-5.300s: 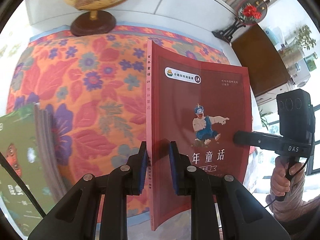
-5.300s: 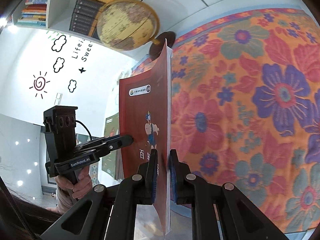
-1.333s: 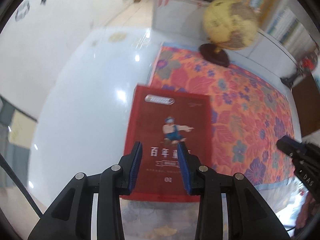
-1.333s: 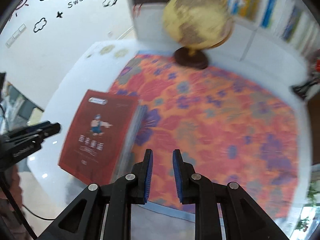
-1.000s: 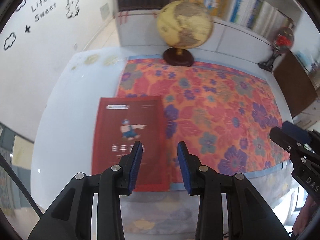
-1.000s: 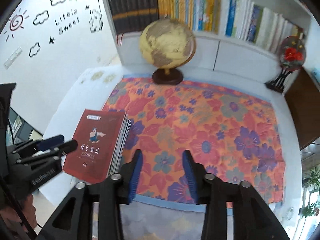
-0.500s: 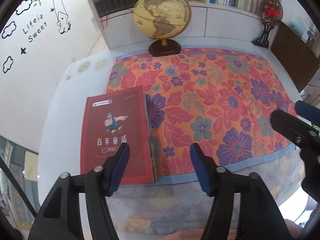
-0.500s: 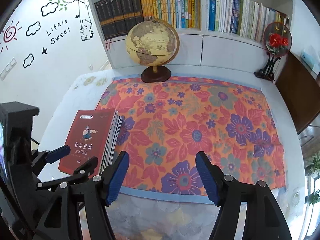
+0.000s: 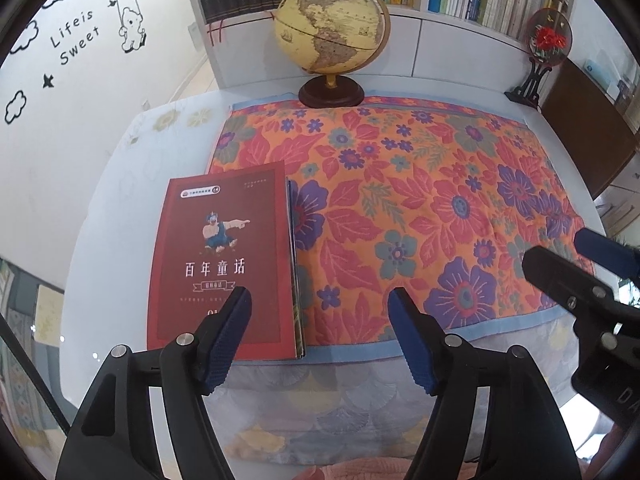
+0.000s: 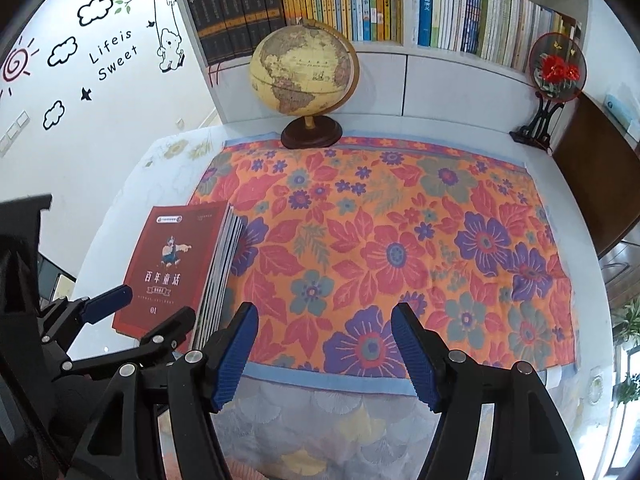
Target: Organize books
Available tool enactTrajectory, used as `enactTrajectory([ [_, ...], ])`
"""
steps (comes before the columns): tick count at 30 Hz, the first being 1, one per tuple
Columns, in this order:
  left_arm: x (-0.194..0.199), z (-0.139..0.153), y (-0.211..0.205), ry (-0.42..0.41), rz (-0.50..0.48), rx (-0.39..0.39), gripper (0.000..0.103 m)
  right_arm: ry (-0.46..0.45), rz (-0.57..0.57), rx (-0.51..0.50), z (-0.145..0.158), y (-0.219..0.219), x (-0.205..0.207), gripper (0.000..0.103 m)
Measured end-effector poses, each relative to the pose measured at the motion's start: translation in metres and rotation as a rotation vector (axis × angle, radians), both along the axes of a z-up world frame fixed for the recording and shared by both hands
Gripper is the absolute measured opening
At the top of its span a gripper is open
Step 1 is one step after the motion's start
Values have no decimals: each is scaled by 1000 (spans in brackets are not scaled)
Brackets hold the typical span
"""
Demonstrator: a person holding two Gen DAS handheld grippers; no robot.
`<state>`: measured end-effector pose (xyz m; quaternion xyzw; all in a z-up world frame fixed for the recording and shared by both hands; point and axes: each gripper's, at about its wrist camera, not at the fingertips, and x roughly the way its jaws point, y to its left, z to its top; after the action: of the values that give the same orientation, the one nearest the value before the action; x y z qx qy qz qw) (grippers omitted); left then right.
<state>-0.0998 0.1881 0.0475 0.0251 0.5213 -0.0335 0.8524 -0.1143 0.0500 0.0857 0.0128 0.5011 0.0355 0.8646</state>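
Observation:
A stack of books topped by a dark red book (image 9: 224,260) lies flat at the left edge of the floral cloth (image 9: 420,208); it also shows in the right wrist view (image 10: 176,268), where several books show under it. My left gripper (image 9: 320,320) is open and empty, raised above the table's front edge, right of the stack. My right gripper (image 10: 324,328) is open and empty above the front of the cloth (image 10: 400,248). Each gripper shows in the other's view, the right one (image 9: 580,276) and the left one (image 10: 136,316).
A globe (image 9: 332,36) on a dark round base stands at the back edge of the cloth. A bookshelf (image 10: 360,4) full of upright books lines the back wall. A red ornament on a black stand (image 10: 554,76) sits at the back right. A dark wood cabinet (image 9: 588,120) stands to the right.
Both grippers let go of the red book, which now lies flat on the stack. Both have opened wide and pulled back and up from the table.

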Motion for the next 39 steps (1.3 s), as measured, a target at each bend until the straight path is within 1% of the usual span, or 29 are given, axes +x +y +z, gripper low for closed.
enactTrajectory([
  [9, 2, -5, 9, 20, 26, -32, 69, 10, -5, -17, -4, 2, -3, 67],
  [13, 1, -5, 10, 19, 23, -34, 69, 16, -16, -25, -6, 2, -2, 67],
  [17, 2, -6, 11, 24, 11, -57, 69, 34, -16, -26, -10, 3, 0, 67],
  [39, 6, -7, 10, 31, -7, -59, 69, 69, -43, -1, -19, 0, 4, 67],
])
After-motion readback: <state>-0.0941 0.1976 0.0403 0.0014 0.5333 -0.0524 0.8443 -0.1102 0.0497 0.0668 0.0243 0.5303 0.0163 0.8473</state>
